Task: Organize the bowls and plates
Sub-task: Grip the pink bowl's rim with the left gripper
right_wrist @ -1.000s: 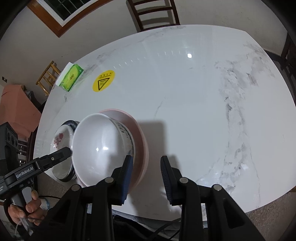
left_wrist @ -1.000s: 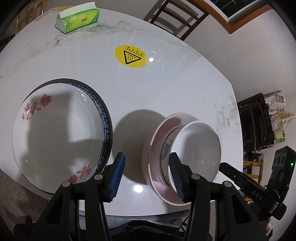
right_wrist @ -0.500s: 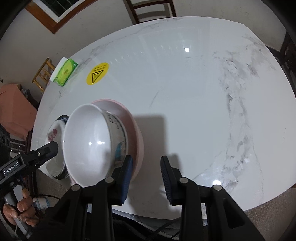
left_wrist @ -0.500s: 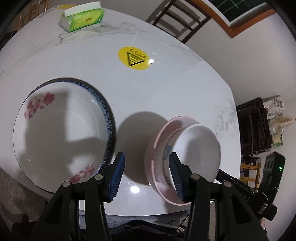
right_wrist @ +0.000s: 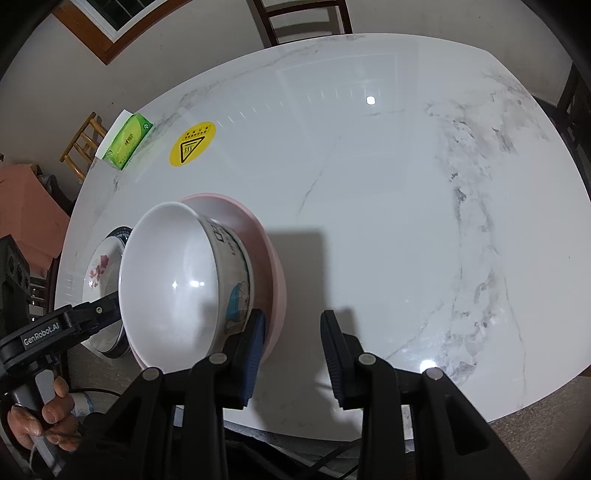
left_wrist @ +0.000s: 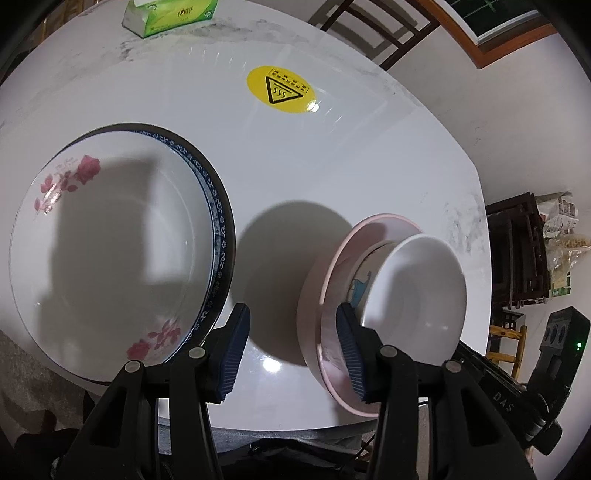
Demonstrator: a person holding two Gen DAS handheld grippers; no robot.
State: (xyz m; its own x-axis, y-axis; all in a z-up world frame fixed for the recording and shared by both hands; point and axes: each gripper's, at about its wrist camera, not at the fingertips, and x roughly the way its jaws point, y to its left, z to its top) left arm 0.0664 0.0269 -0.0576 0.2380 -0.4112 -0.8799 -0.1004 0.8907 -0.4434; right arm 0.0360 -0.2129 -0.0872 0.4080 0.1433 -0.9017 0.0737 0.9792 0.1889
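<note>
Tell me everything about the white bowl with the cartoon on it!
The white bowl looks like glossy ceramic, plain white inside, with a blue cartoon figure and some lettering on its outer wall. It is empty and sits nested upright in a wider pink bowl on the marble table. No tongs grip it; one blue pad shows just in front of it.

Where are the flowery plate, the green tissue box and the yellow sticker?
flowery plate [left_wrist: 110, 258], left wrist view, on its white middle.
green tissue box [left_wrist: 173, 16], left wrist view, on its green side.
yellow sticker [right_wrist: 192, 144], right wrist view, on its warning triangle.
</note>
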